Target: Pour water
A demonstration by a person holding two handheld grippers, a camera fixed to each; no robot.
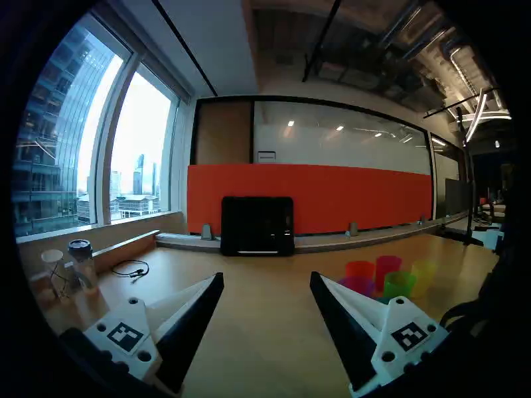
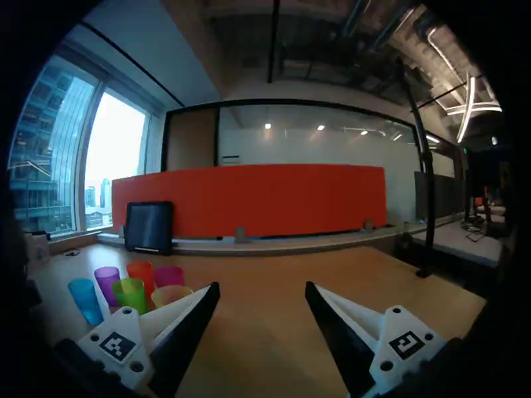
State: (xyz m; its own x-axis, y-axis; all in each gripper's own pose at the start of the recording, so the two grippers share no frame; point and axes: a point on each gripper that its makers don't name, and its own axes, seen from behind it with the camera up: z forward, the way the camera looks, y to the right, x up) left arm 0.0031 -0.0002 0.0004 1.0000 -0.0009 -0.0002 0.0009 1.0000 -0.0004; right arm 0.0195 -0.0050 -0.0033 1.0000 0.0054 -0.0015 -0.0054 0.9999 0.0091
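A cluster of several coloured plastic cups [image 1: 385,275] stands on the wooden desk, ahead and to the right of my left gripper [image 1: 267,282], which is open with nothing between its fingers. In the right gripper view the same cups [image 2: 133,285] sit ahead to the left: blue [image 2: 85,298], purple [image 2: 107,281], green [image 2: 130,294], orange [image 2: 141,273], pink [image 2: 168,275] and yellow [image 2: 171,293]. My right gripper [image 2: 262,292] is open and empty, just right of the cups. A clear bottle with a dark lid [image 1: 81,264] stands at the far left by the window.
A dark tablet [image 1: 257,225] leans against the orange divider [image 1: 312,198] at the back of the desk. A black cable [image 1: 131,269] lies near the window ledge. A small wire stand with a white top [image 1: 53,270] is beside the bottle. A black pole [image 2: 425,199] rises at the right.
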